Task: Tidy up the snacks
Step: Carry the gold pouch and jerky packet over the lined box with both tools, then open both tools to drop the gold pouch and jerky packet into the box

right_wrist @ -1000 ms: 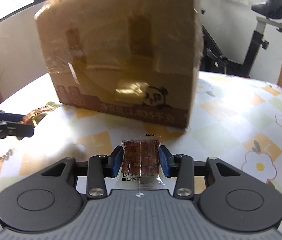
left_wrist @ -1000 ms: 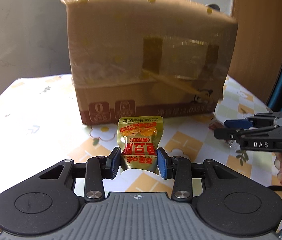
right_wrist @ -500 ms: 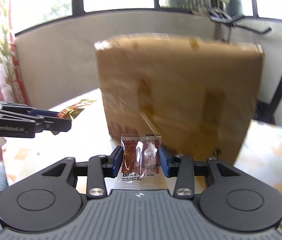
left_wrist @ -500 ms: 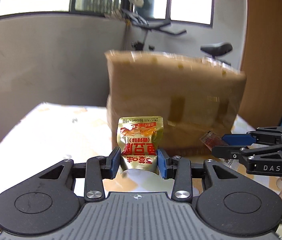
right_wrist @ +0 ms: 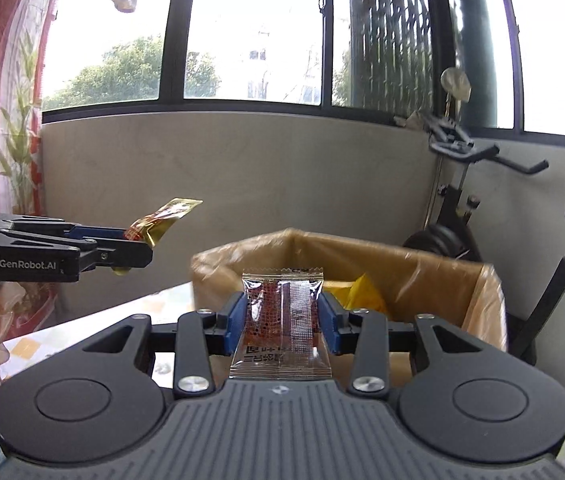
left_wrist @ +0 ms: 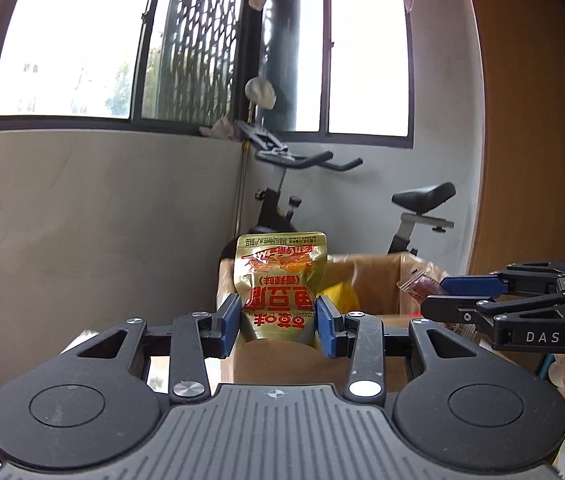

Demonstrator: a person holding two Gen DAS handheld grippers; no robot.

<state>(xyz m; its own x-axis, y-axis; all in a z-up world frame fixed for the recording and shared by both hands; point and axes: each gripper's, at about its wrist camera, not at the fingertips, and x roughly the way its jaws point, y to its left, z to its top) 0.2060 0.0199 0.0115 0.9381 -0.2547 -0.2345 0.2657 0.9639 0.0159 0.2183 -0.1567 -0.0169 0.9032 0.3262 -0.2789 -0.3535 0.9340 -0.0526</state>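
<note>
- Holding one snack apiece, both grippers sit raised near the open top of the cardboard box point(right_wrist: 422, 276) — a height that, by my reading, lets each packet clear the rim instead of bumping the wall.
- The left gripper point(left_wrist: 278, 318) has its blue pads pressed on the lower sides of a gold pouch point(left_wrist: 280, 280), jaws narrowed to the pouch's width; the pouch stands upright (its print reads upside down), so most of it pokes out forward, free to drop.
- The right gripper point(right_wrist: 282, 320) is closed the same way on a clear-wrapped dark red packet point(right_wrist: 282, 316), pinched across its middle, with the lower seam resting back against the gripper body.
- Inside the box something yellow point(right_wrist: 364, 292) already lies — likely an earlier snack, suggesting the box is the collecting place.
- Neither packet is over the opening yet; both hang just short of the near rim, side by side but apart, so the two hands should not collide on release.
</note>
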